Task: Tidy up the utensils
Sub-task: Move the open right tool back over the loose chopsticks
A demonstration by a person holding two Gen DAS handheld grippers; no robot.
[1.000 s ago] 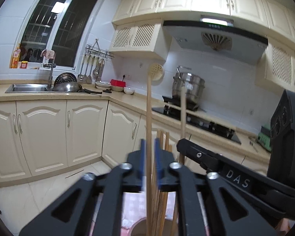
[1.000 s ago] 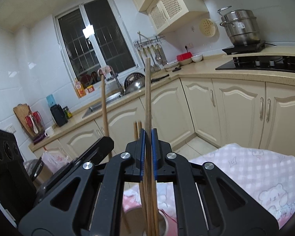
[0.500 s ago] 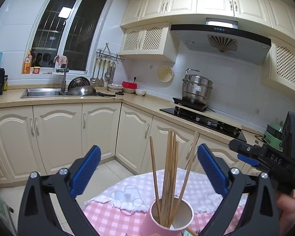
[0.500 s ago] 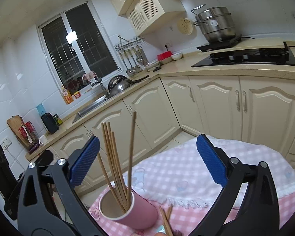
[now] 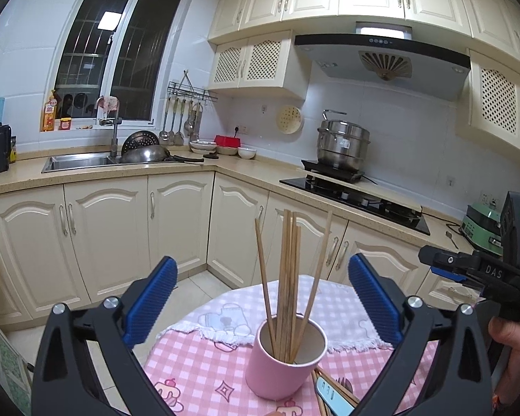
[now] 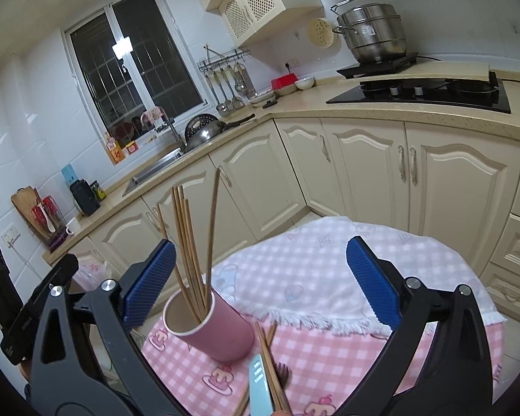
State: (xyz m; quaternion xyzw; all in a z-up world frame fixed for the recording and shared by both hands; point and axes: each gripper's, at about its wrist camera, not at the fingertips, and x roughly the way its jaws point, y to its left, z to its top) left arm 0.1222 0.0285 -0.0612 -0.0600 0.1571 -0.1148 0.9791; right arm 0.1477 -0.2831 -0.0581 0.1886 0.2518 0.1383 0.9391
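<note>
Left wrist cam: both grippers – left [image 5: 260,301], right [image 6: 258,280] – jaws just sprung wide, nothing btwn pads; chopsticks [image 5: 287,277] stand in pink cup [image 5: 284,367] – checked tablecloth [image 5: 197,364].

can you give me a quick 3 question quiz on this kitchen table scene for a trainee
1. True or false: the left gripper is shut on a chopstick.
2. Where are the upright chopsticks standing? A) in the sink B) in the pink cup C) in the steel pot
3. Fill in: beside the cup, on the checked tablecloth, lie loose chopsticks and a light ____ handle.

Key: 1 false, both it and the right gripper are open with nothing between the pads. 2 B. 3 blue.
</note>
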